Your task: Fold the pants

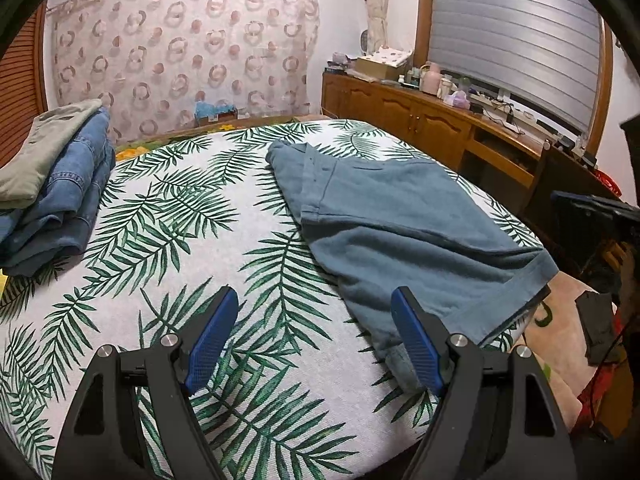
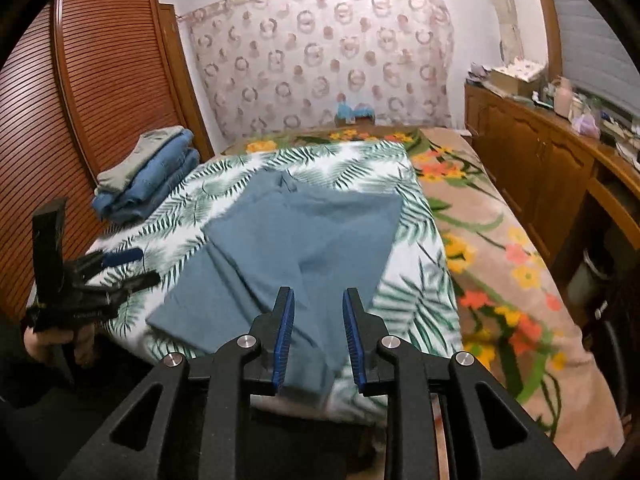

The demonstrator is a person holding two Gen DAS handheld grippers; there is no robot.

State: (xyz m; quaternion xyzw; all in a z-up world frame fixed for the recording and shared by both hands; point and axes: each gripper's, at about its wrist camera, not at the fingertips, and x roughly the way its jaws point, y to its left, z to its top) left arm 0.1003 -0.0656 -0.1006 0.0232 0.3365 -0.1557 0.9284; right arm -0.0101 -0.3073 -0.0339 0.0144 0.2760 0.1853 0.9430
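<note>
Blue-grey pants [image 1: 400, 216] lie spread flat on the leaf-print sheet [image 1: 160, 208], with one hem at the bed's near right edge. My left gripper [image 1: 314, 296] is open above the sheet; its right finger hangs over the pants' near corner and nothing is between the pads. In the right wrist view the pants [image 2: 304, 240] run away from me, folded lengthwise. My right gripper [image 2: 318, 294] hovers over their near end with its jaws a little apart and no cloth between them. The left gripper [image 2: 120, 268], held in a hand, shows at the left of the bed.
A stack of folded jeans with a grey garment on top [image 1: 52, 184] sits at the bed's far left corner [image 2: 148, 176]. A floral blanket [image 2: 500, 260] covers the bed's right side. A wooden cabinet [image 1: 400, 108] lines the right wall, and a slatted wardrobe [image 2: 100, 100] stands on the left.
</note>
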